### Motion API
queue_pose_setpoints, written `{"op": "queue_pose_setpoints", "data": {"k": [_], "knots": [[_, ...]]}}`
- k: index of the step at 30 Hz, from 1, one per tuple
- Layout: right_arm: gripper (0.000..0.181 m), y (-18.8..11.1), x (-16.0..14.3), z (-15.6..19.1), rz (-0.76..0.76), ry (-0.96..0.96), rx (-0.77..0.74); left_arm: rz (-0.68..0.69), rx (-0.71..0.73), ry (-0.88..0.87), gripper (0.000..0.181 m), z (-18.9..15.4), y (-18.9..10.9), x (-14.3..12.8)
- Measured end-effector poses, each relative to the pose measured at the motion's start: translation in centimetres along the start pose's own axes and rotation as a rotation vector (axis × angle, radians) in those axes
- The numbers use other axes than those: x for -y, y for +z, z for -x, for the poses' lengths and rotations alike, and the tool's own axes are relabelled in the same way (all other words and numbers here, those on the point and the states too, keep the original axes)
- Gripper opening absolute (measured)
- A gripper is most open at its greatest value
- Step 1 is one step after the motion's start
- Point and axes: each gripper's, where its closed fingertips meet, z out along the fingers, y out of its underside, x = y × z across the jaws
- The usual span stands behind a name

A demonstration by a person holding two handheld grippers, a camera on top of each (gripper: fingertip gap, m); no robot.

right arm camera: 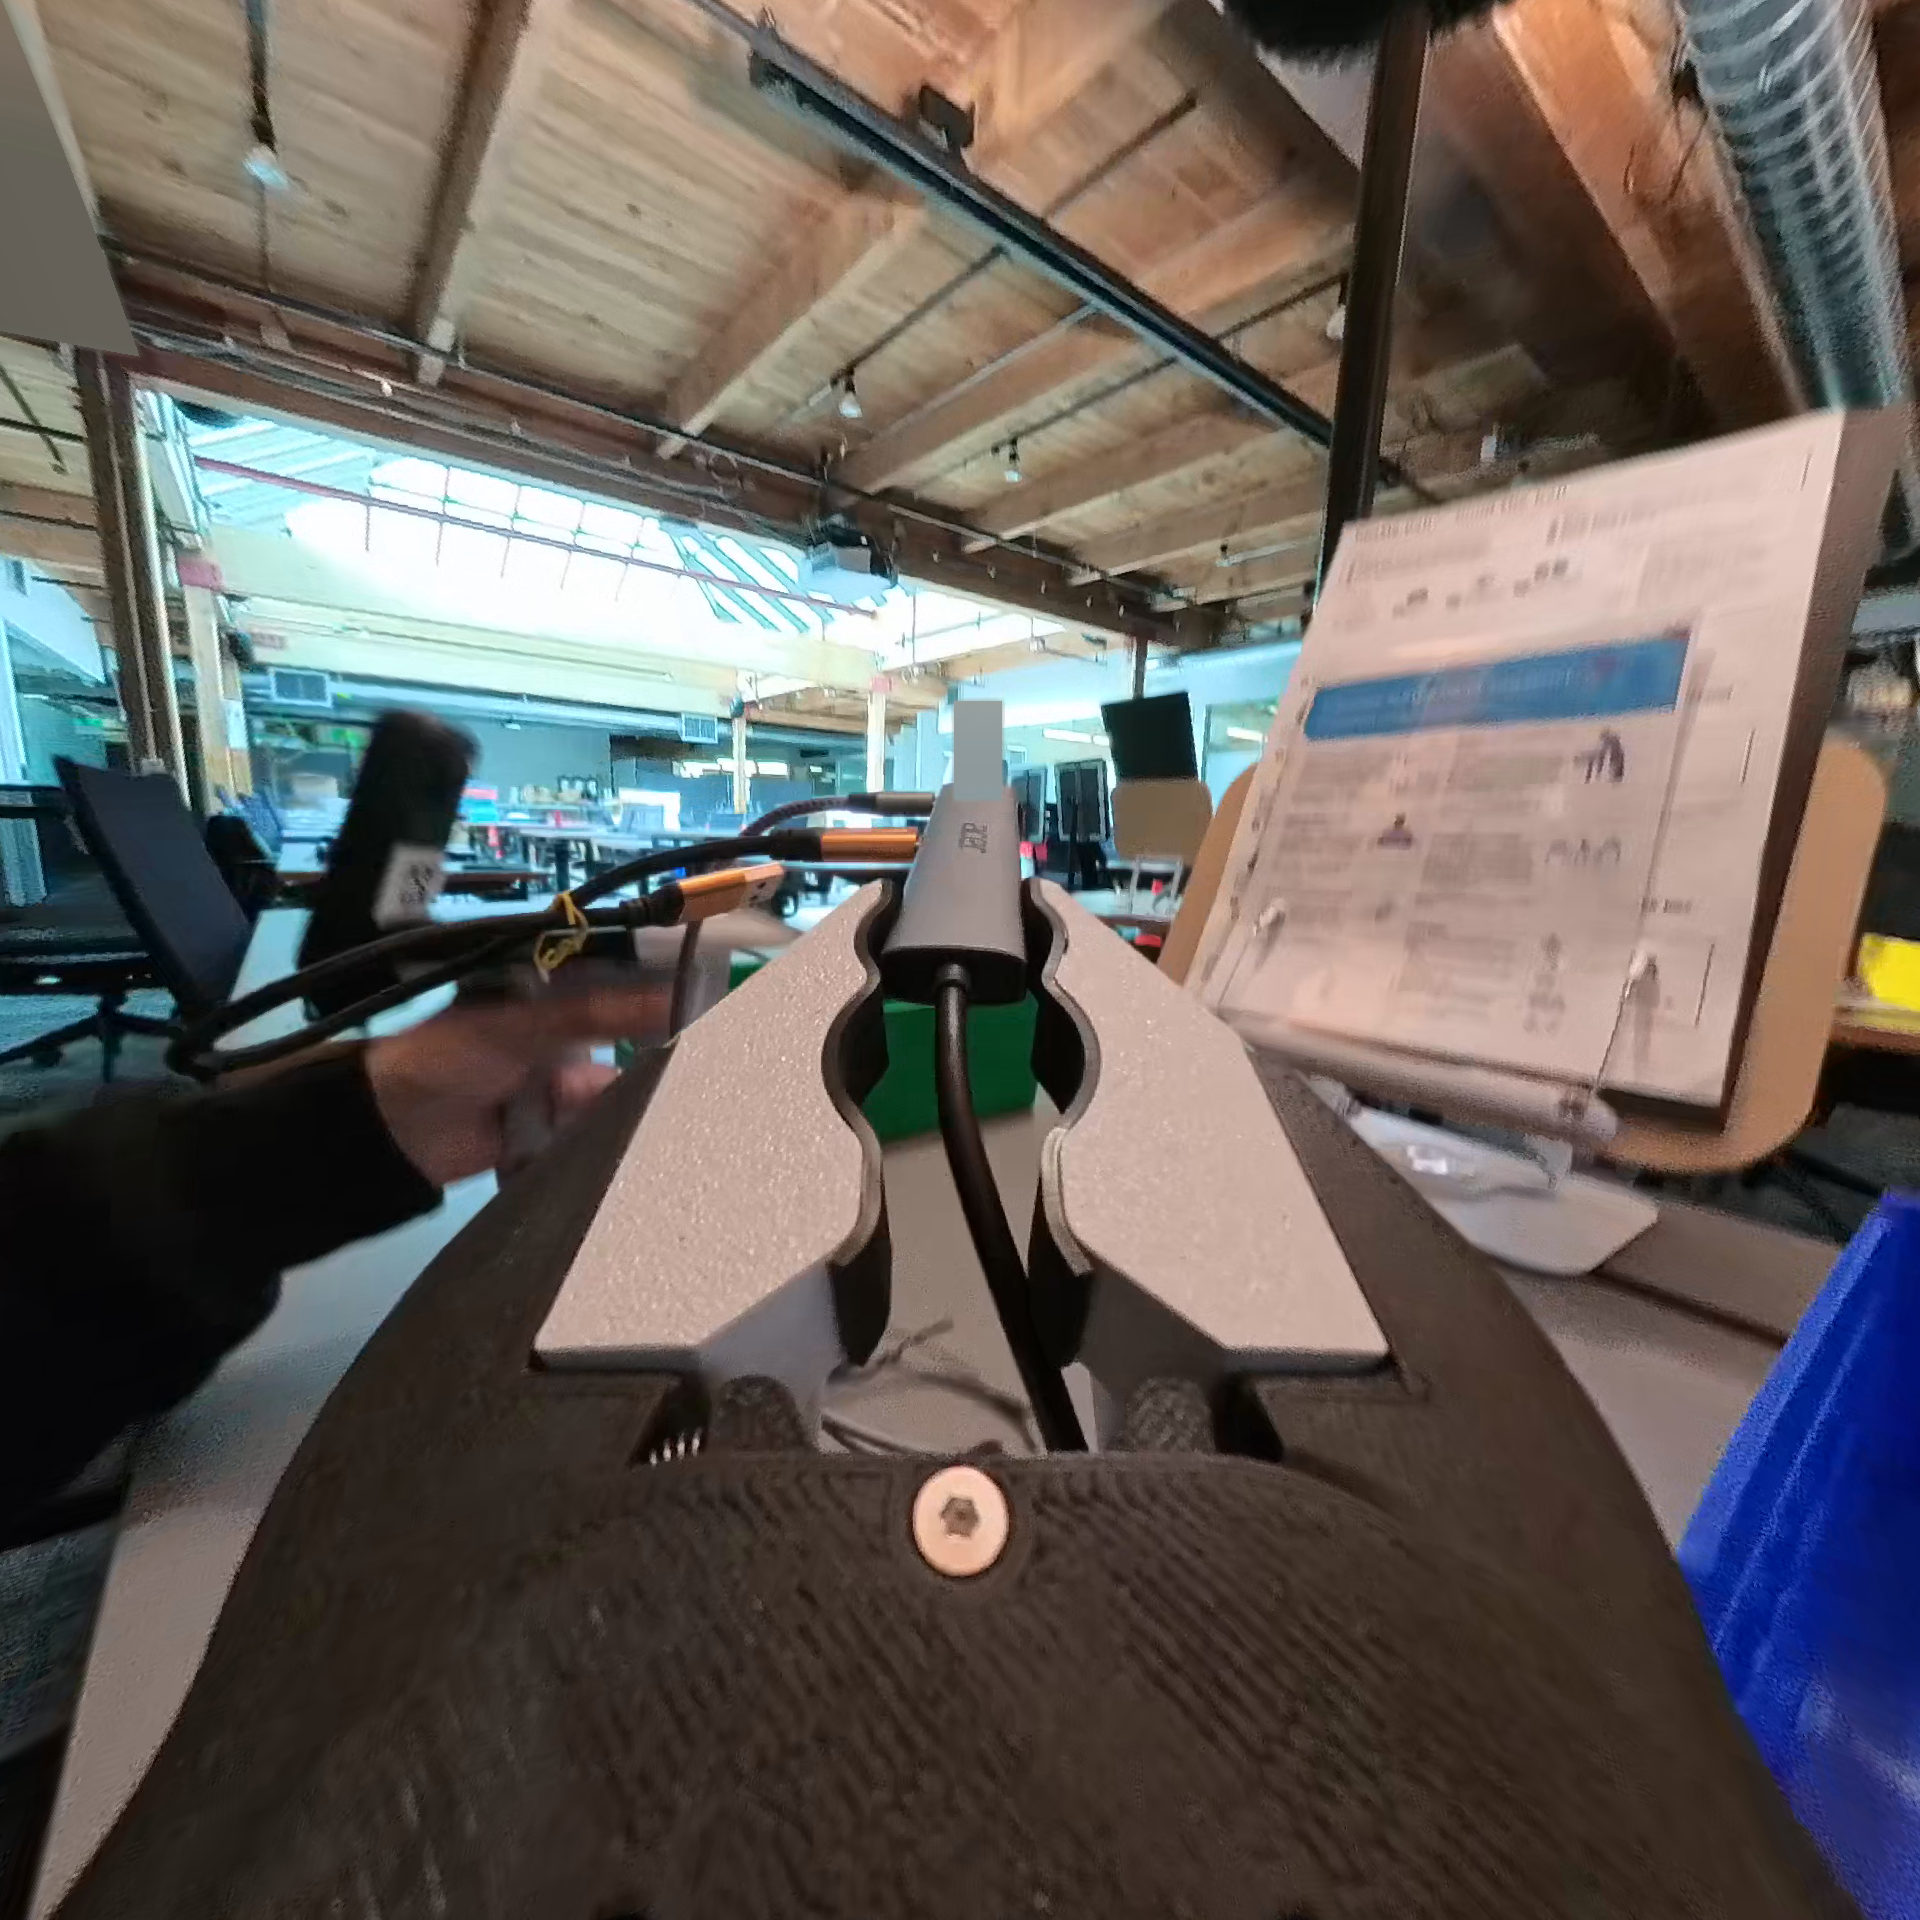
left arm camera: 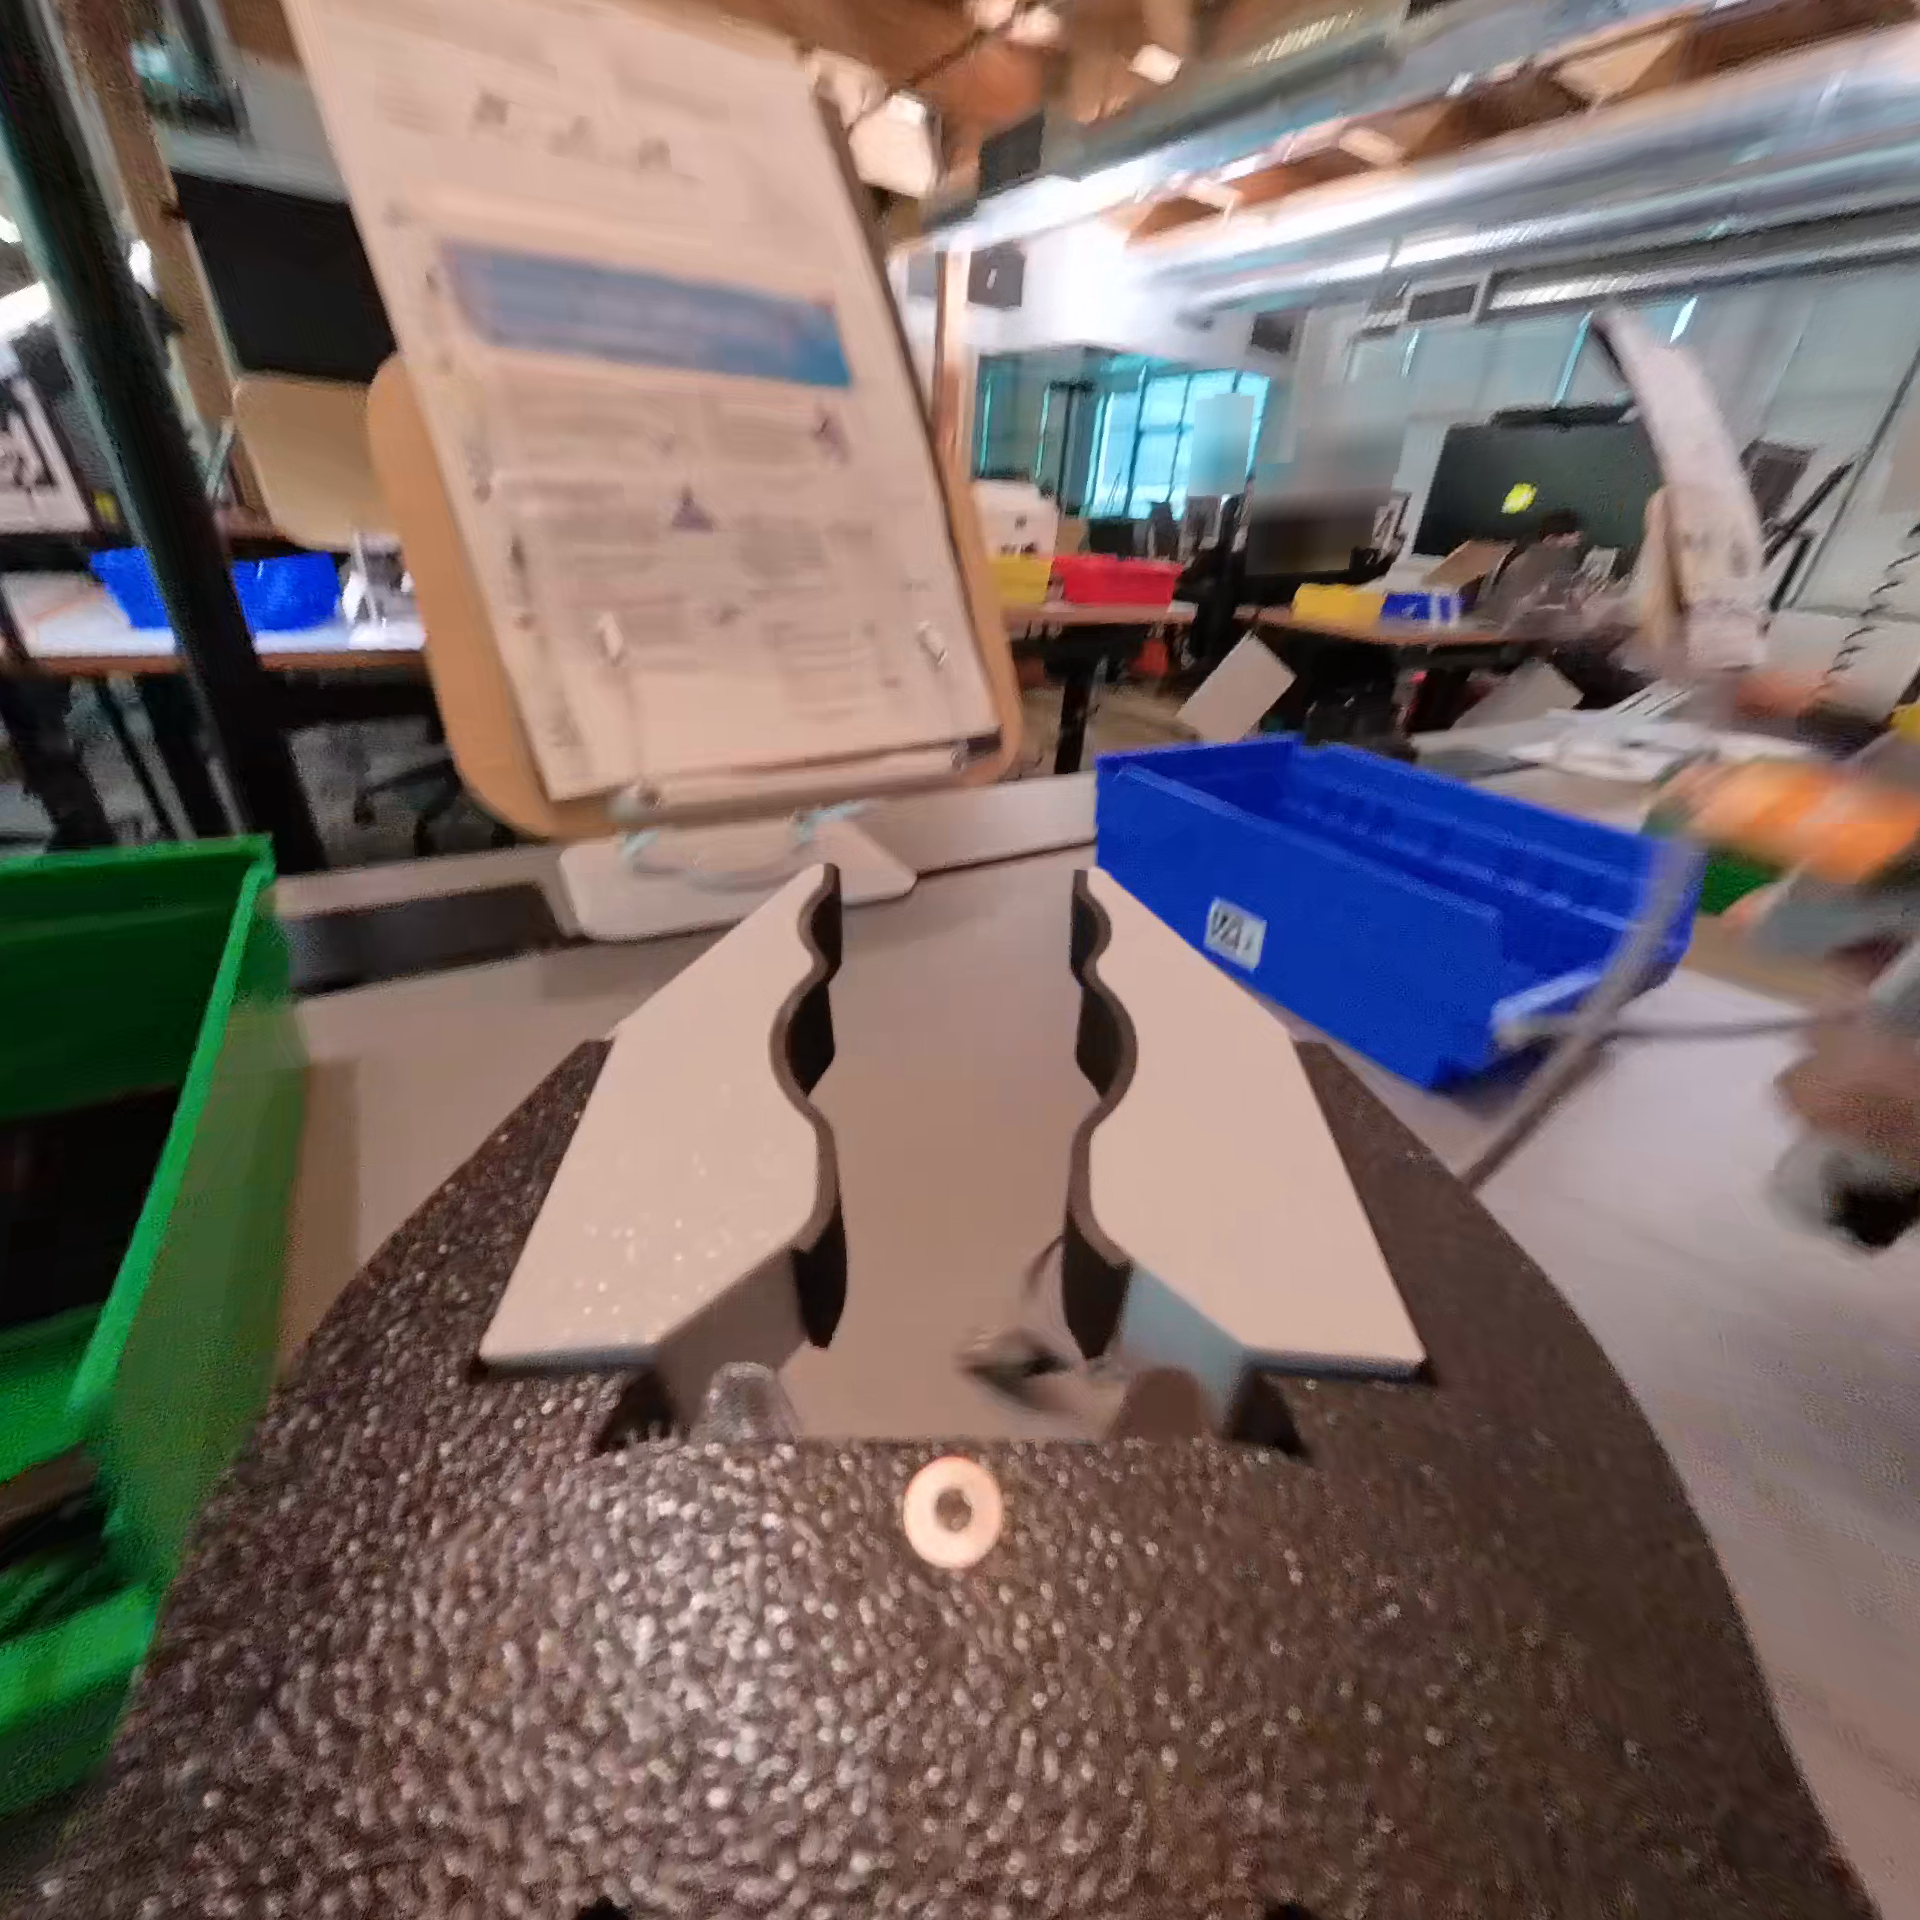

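Observation:
My right gripper (right arm camera: 958,904) is shut on a grey USB hub (right arm camera: 961,873) and holds it up in the air. The hub's black cable (right arm camera: 982,1174) runs back between the fingers. Several orange-tipped plugs (right arm camera: 727,891) with black cables sit in the hub's left side. A person's hand in a dark sleeve (right arm camera: 488,1081) is blurred at the left, by a black handle (right arm camera: 390,862). My left gripper (left arm camera: 954,914) is open and empty above the grey table (left arm camera: 945,1049). The right gripper with its load shows blurred at the right edge of the left wrist view (left arm camera: 1808,821).
A blue bin (left arm camera: 1351,914) stands on the table to the right, also in the right wrist view (right arm camera: 1829,1558). A green bin (left arm camera: 135,1039) stands at the left. A document stand with printed sheets (left arm camera: 665,436) rises behind, also in the right wrist view (right arm camera: 1507,821). The tips of one gripper are about 20 cm away from the tips of the other.

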Motion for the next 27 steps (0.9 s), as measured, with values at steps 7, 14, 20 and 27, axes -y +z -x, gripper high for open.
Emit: {"op": "queue_pose_setpoints", "data": {"k": [7, 14, 20, 27], "knots": [[0.022, -1.3, 13.4, -3.8, -0.122, -0.118, -0.152, 0.121, -0.013, -0.059, 0.055, 2.3, -0.7, -5.1], [0.022, 0.7, 25.4, -8.3, -0.046, -0.288, -0.209, 0.184, -0.099, -0.082, 0.057, 0.3, 1.0, -7.4], [0.022, 0.9, 29.7, -17.3, 0.164, -0.559, -0.437, 0.208, -0.152, -0.064, 0.056, -1.1, 1.3, -8.3], [0.022, -0.6, 20.6, -26.6, 0.735, -0.912, -0.591, 0.227, -0.178, -0.078, 0.054, -1.5, 1.3, -9.2]]}}
